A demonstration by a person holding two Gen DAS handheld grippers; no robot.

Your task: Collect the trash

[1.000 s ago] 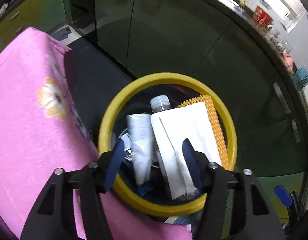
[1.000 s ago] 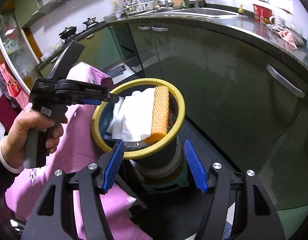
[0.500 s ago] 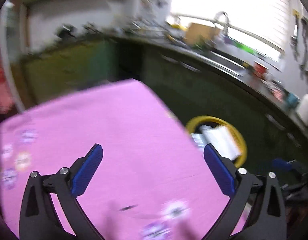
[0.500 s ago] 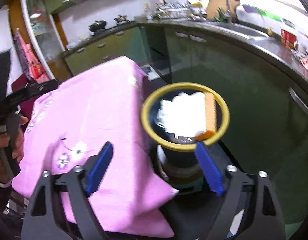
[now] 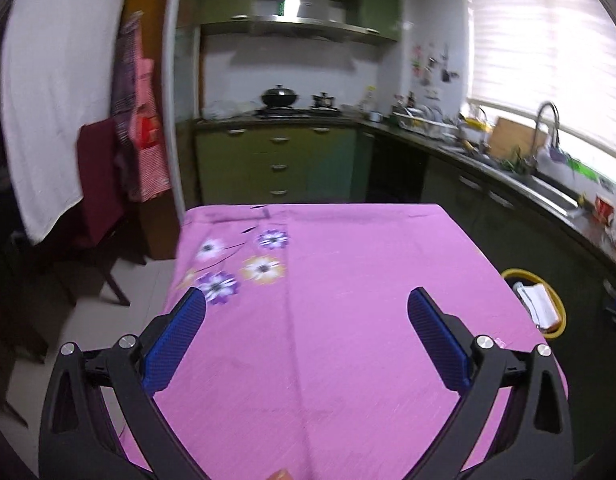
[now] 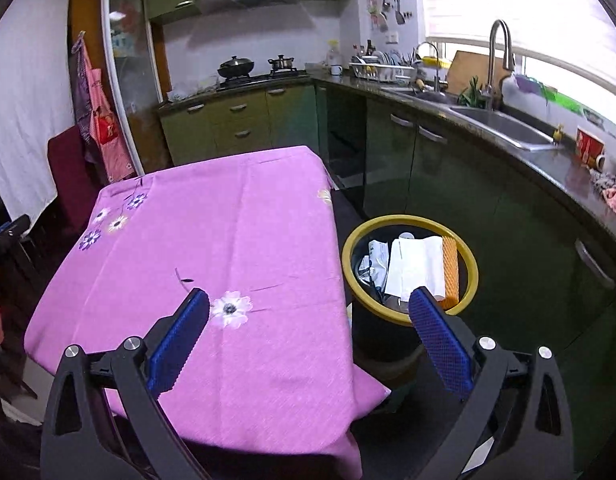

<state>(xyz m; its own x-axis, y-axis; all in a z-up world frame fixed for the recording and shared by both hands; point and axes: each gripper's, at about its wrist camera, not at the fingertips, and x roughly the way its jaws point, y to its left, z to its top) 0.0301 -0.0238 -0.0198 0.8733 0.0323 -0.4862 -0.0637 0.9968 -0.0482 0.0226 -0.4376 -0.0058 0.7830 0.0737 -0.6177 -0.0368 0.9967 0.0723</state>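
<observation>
- Left gripper point(image 5: 306, 302) no longer over the yellow-rimmed bin point(image 5: 558, 312); now above the pink tablecloth point(image 5: 348, 280), facing the stove, jaws spread wider.
- Bin shoved off to the right edge of the left view.
- Right gripper point(image 6: 308, 304) pulled back and higher, jaws wider too, straddling the tablecloth edge and the bin point(image 6: 466, 248).

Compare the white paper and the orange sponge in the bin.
The paper is white, smooth and broad; the sponge is orange, ridged and narrow. The paper lies mid-bin; the sponge lies beside it, nearer the yellow rim. Both lie atop the bin's trash.
</observation>
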